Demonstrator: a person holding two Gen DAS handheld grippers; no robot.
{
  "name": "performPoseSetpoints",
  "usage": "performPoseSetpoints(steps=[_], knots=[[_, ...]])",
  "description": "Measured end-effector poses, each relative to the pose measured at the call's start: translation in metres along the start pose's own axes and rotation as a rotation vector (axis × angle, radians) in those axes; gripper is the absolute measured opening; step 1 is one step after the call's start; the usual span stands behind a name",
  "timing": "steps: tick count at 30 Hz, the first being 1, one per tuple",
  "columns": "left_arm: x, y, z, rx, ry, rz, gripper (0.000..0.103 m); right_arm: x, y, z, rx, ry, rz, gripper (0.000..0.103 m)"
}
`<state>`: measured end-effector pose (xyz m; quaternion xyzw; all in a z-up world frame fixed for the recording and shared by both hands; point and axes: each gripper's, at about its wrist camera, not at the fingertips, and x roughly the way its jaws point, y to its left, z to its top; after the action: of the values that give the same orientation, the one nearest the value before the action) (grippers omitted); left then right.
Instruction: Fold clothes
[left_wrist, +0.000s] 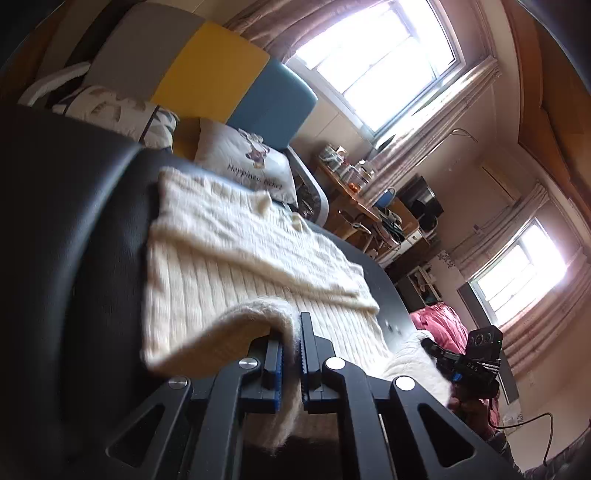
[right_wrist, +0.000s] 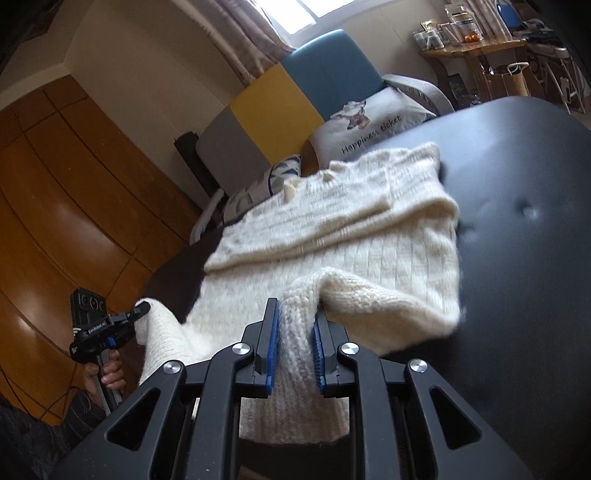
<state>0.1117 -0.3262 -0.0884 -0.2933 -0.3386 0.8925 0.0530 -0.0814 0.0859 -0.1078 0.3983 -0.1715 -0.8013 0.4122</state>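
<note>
- Currently, the cream cable-knit sweater is seen lying on a dark, padded desk, its upper part already doubled over, so the step in hand is judged to be the carrying of the near hem up and over toward the far end.
- On the left, the left gripper is clamped on the near left corner of the hem; its blue-padded jaws are pressed nearly together, with a thin fold of knit pinched between them and loose fabric hanging below.
- For a clean fold, both corners should be kept level and at the same pace, so that the hem is laid straight and not skewed.
- The knit between the two grips should be held lightly taut; slack would be expected to bunch in the middle.
- The hem should be laid down squarely on the doubled part before any release is made.
- On the right, the right gripper is closed on the near right corner; a thicker roll of ribbed knit is pinched between its jaws, which stand a little apart around it.
- From that view, the sweater's body is seen stretching away ahead of the jaws toward a white printed pillow.
</note>
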Motion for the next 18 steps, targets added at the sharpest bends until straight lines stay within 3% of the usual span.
performPoseSetpoints(steps=[9, 18], knots=[[0.037, 0.002, 0.059, 0.056, -0.033, 0.047, 0.006, 0.045, -0.024, 0.058, 0.034, -0.015, -0.021, 0.017], [0.079, 0.024, 0.103, 0.023, -0.035, 0.090, 0.006, 0.080, -0.047, 0.101, 0.055, -0.002, -0.061, 0.017]])
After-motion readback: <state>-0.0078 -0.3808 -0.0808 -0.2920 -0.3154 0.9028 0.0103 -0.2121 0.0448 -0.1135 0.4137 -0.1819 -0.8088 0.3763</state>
